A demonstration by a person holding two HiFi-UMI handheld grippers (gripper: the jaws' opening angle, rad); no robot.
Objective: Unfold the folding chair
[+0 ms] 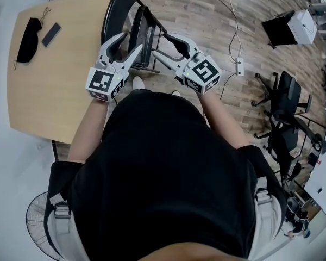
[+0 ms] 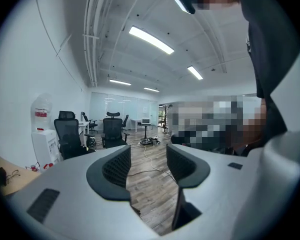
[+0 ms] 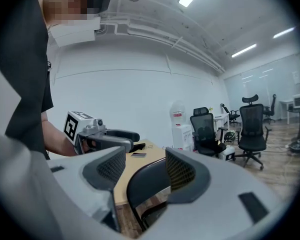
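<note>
The black folding chair [image 1: 144, 31] stands beside the table, its seat panel nearly upright against the curved back. My left gripper [image 1: 130, 43] is at the chair's left side and is open. In the left gripper view only floor shows between the pads [image 2: 117, 169]. My right gripper [image 1: 161, 47] is at the chair's right side, also open. In the right gripper view the chair back [image 3: 147, 186] curves just beyond the open right gripper [image 3: 145, 168], not touched by the pads. The left gripper [image 3: 105, 136] shows there too.
The wooden table [image 1: 43, 97] at left carries a black pouch [image 1: 28, 39] and a phone [image 1: 51, 34]. A black office chair [image 1: 285, 113], a power strip [image 1: 239, 67] with cables and a white box [image 1: 301, 26] are at right. A fan [image 1: 41, 222] stands at lower left.
</note>
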